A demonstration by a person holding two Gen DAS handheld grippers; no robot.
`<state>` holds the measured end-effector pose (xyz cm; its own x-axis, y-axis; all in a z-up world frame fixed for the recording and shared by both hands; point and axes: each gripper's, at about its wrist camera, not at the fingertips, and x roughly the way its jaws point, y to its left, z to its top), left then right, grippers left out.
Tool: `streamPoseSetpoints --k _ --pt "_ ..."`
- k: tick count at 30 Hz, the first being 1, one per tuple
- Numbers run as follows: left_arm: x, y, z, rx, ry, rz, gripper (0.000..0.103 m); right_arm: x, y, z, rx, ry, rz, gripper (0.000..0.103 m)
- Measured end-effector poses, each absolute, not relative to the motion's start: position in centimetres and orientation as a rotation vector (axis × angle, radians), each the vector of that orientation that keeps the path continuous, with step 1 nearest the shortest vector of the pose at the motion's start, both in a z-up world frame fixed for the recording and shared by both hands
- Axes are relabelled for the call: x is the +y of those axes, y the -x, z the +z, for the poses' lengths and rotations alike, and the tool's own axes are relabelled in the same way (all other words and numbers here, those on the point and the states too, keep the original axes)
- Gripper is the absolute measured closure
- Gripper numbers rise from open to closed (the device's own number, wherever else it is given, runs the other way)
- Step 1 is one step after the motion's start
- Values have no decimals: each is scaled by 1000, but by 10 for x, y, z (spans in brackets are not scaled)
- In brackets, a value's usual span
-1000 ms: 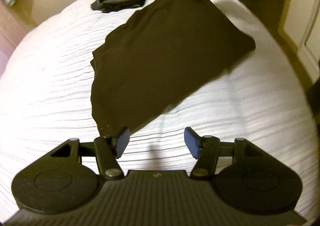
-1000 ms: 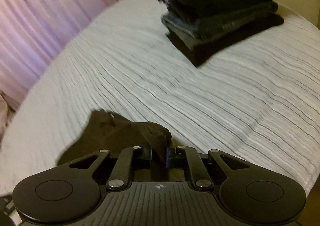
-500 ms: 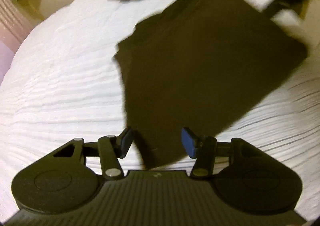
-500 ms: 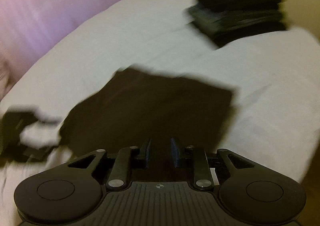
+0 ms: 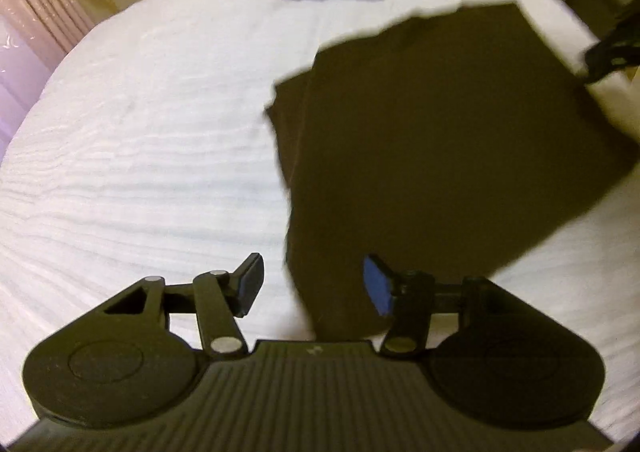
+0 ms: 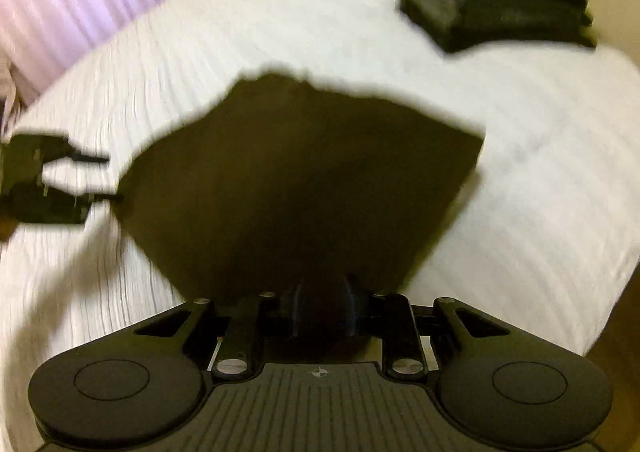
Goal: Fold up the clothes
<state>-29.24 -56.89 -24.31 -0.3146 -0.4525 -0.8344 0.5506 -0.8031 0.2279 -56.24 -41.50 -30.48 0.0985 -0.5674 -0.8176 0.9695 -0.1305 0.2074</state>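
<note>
In the left wrist view the left claw stands wide, its two blue-faced pads apart with nothing between them. One pad sits over bare bedspread and the other over the near corner of the dark brown garment, which reaches up between them from 12 o'clock without being pinched. That placement suits a claw lined up to take the near corner, though I judge this only from how it straddles the cloth.

In the right wrist view the right claw is narrow, and the garment's near edge runs straight into the gap between its pads. It looks closed on the cloth, but everything there is dark and I cannot be fully sure. The garment fans away from that claw toward 12 o'clock and lies mostly flat on the white ribbed bedspread. It has straight edges and at least one layer doubled along its left side (so it seems partly folded). The other claw shows at 9 o'clock in this view, at the cloth's far corner.

Farther off, at 1 o'clock, a stack of dark folded clothes sits on the bed, kept clear of the working area. Pink curtains hang beyond at 11 o'clock.

Counted: two claws, one loose garment, one stack (its layers too blurred to count).
</note>
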Motion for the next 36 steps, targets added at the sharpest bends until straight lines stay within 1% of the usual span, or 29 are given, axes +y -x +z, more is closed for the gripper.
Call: streamPoseSetpoints --k 1,2,3,6,8,10,12,15,17,21,22,24,25,27,29,33,36 --pt "-571 299 -239 138 -1294 -2160 52 -419 564 -298 542 -945 -1457 73" --pt "-572 308 -237 142 -1281 -2188 52 -430 567 -296 532 -937 -1465 63" --pt "-575 316 -237 142 -1275 -2213 52 -442 571 -297 523 -931 -1470 58" --pt "-586 343 -240 129 -1256 -2263 52 -475 585 -310 532 -921 -1470 58" --pt "-597 359 -246 154 -1242 -2288 52 -497 594 -319 539 -914 -1468 58" --pt "-604 371 -252 201 -1229 -2299 52 -515 610 -336 557 -958 -1446 58" --pt "-612 381 -258 223 -1237 -2293 52 -524 628 -352 531 -1020 -1411 58" --pt "-617 395 -252 248 -1220 -2320 51 -522 642 -353 465 -1062 -1388 58" --pt "-621 404 -248 280 -1200 -2348 49 -508 646 -344 448 -1044 -1407 58" --pt "-639 421 -261 311 -1223 -2334 49 -478 660 -339 396 -1090 -1471 58" --pt "-645 424 -266 323 -1234 -2321 45 -471 665 -341 381 -1100 -1481 58" --pt "-655 429 -277 335 -1265 -2285 36 -467 668 -341 399 -1092 -1486 58" --pt "-658 429 -278 331 -1272 -2277 35 -465 669 -340 411 -1085 -1489 58" --pt "-660 429 -278 317 -1283 -2266 35 -465 660 -329 449 -1013 -1486 58" --pt "-660 427 -277 305 -1287 -2238 35 -468 650 -317 448 -953 -1461 58" --pt "-667 429 -281 339 -1307 -2191 35 -490 643 -331 493 -948 -1392 58" --pt "-664 427 -267 315 -1323 -2176 38 -500 650 -344 531 -963 -1385 58"
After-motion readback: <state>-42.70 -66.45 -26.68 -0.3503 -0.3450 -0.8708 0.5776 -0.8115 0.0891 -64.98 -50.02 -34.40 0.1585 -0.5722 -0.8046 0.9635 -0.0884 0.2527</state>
